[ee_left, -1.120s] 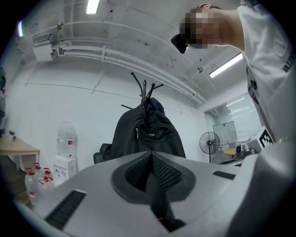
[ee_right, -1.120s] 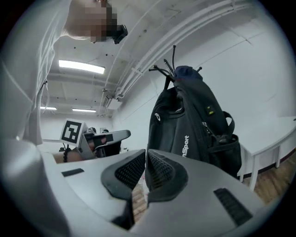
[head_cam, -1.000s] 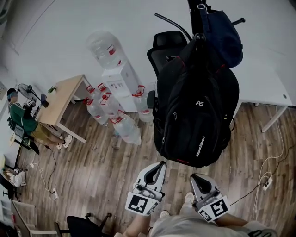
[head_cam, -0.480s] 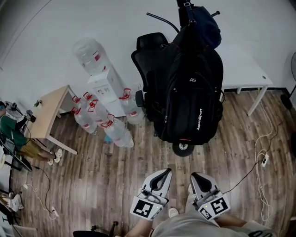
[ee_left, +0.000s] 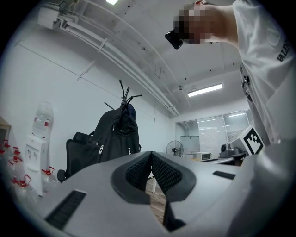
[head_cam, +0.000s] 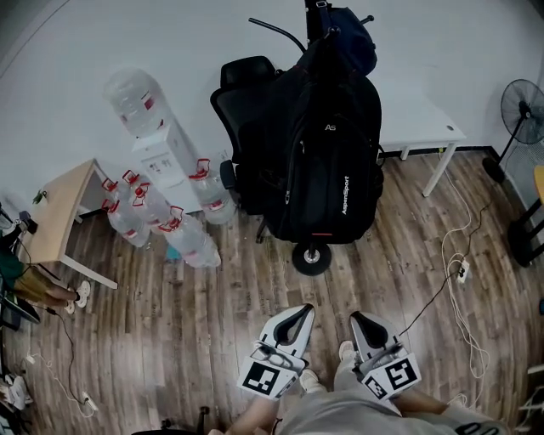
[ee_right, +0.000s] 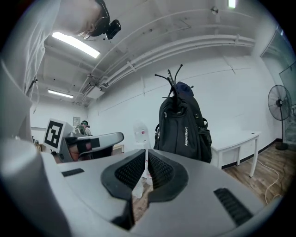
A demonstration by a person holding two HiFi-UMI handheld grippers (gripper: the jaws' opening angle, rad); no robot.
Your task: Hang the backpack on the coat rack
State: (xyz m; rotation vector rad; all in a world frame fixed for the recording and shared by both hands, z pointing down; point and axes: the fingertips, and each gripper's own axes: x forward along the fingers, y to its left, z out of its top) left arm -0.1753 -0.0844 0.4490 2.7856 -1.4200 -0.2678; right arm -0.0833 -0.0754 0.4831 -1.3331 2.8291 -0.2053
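Both left gripper (head_cam: 302,308) and right gripper (head_cam: 361,317) closed, empty. Backpack (head_cam: 327,161) hangs on coat rack (head_cam: 313,13). Water jugs (head_cam: 191,242) cluster beside dispenser (head_cam: 166,153).

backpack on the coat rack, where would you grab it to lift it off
Probably at its top, just below the coat rack pegs, coming from the front: the backpack hangs upright from there, logo side facing you, an office chair close behind.

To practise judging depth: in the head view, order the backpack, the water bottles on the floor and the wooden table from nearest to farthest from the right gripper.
From the right gripper:
1. backpack, hanging straight ahead.
2. water bottles, on the floor, ahead-left.
3. wooden table, far left.
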